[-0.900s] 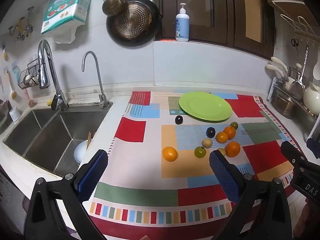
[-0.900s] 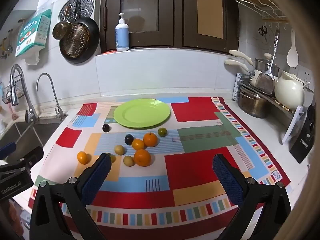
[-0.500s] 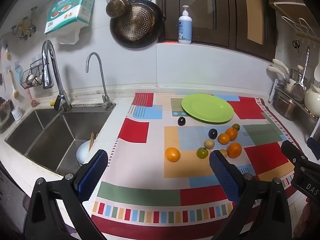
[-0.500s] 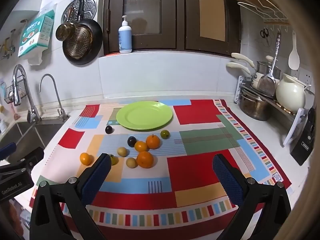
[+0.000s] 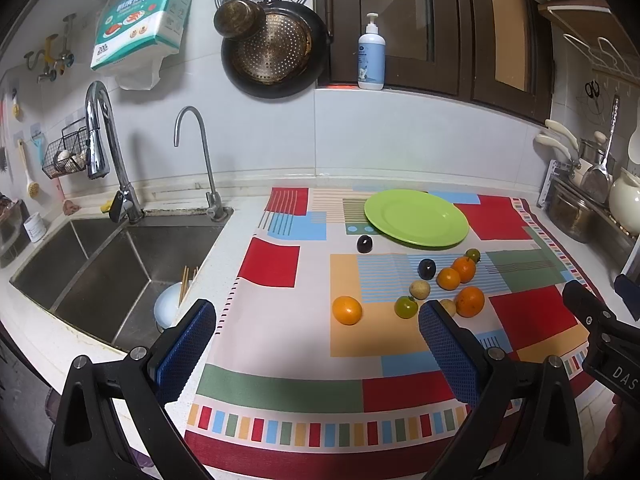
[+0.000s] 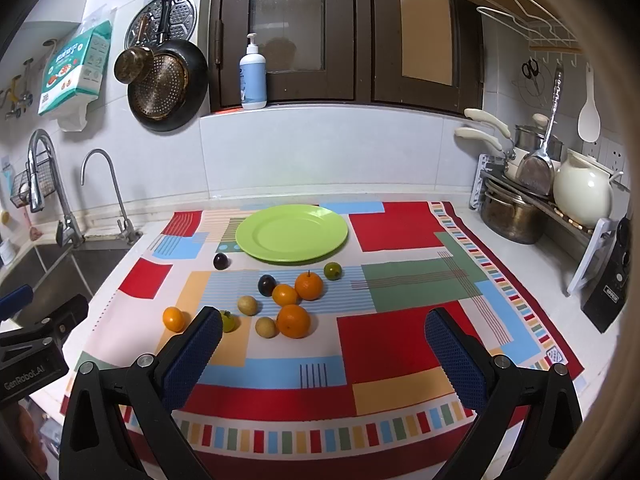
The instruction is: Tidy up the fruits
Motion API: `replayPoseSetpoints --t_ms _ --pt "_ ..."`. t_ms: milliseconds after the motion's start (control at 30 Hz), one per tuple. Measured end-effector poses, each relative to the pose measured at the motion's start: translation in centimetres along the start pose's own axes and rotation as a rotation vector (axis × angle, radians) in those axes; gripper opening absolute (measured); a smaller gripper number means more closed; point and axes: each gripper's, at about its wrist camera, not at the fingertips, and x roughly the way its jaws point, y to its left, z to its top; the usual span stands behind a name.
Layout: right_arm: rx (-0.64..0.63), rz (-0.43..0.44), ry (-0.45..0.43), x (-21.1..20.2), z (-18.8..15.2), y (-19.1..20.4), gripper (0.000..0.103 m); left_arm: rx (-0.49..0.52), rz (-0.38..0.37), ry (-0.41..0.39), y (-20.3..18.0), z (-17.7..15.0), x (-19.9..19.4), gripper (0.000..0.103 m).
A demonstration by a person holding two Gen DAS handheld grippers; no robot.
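Observation:
A green plate [image 5: 416, 218] [image 6: 291, 232] sits bare at the back of a patchwork cloth [image 5: 272, 264] [image 6: 400, 276]. In front of it lie several small fruits: oranges [image 5: 347, 310] [image 6: 294, 321], two dark plums [image 5: 364, 243] [image 6: 221, 261], green ones [image 5: 406, 306] [image 6: 332, 270] and tan ones [image 5: 419, 290] [image 6: 247, 305]. My left gripper [image 5: 316, 338] hangs open over the cloth's near left part, short of the fruits. My right gripper [image 6: 324, 344] is open too, above the near middle, the fruits just beyond its left finger [image 6: 196, 354]. Nothing is between either pair of fingers.
A double sink [image 5: 100, 268] with a bowl and chopsticks [image 5: 172, 308] lies left of the cloth, two taps [image 5: 104, 148] behind it. Pots, a white kettle [image 6: 584, 194] and a rack crowd the right wall. A soap bottle [image 6: 253, 76] stands on the sill.
Both views have drifted back and slightly up, so the fruits and plate sit a little lower and farther. Both grippers stay wide open; no fruit has moved.

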Motion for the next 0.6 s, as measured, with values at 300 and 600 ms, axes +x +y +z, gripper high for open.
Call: replayPoseSetpoints --t_ms 300,600 --pt "0.0 0.001 -0.003 -0.01 0.1 0.03 0.102 0.003 0.0 -0.005 0.04 0.03 0.01 0.103" --pt "0.001 0.003 -0.006 0.03 0.01 0.05 0.102 0.003 -0.001 -0.006 0.1 0.06 0.08 0.103"
